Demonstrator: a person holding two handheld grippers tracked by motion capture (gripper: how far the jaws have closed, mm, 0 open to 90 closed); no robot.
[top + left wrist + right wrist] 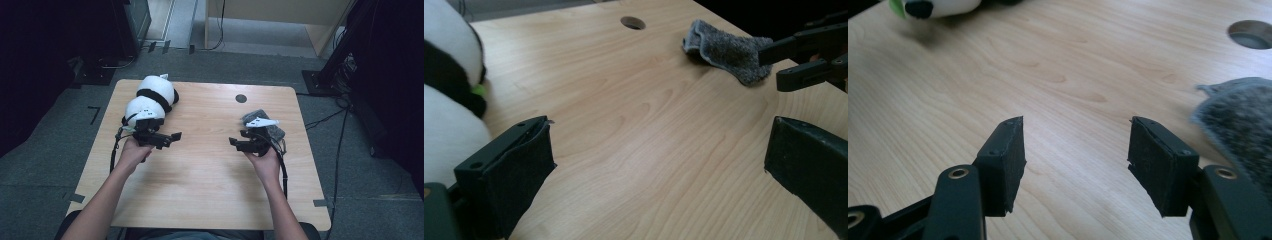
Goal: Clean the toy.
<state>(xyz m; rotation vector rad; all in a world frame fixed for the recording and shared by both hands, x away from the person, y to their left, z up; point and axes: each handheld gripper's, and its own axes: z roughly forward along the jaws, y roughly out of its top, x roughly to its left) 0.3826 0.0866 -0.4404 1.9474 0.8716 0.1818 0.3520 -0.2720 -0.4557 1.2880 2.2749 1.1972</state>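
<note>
Fingers (1003,165): both pairs wide, empty | grey cloth (1243,120): cut off, perhaps folded

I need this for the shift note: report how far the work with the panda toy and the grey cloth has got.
Done: nothing visibly; the panda toy and the grey cloth lie apart on the table. In hand: nothing; the left gripper sits open beside the panda, and the right gripper open beside the cloth. Left: probably every grasp and move.
</note>
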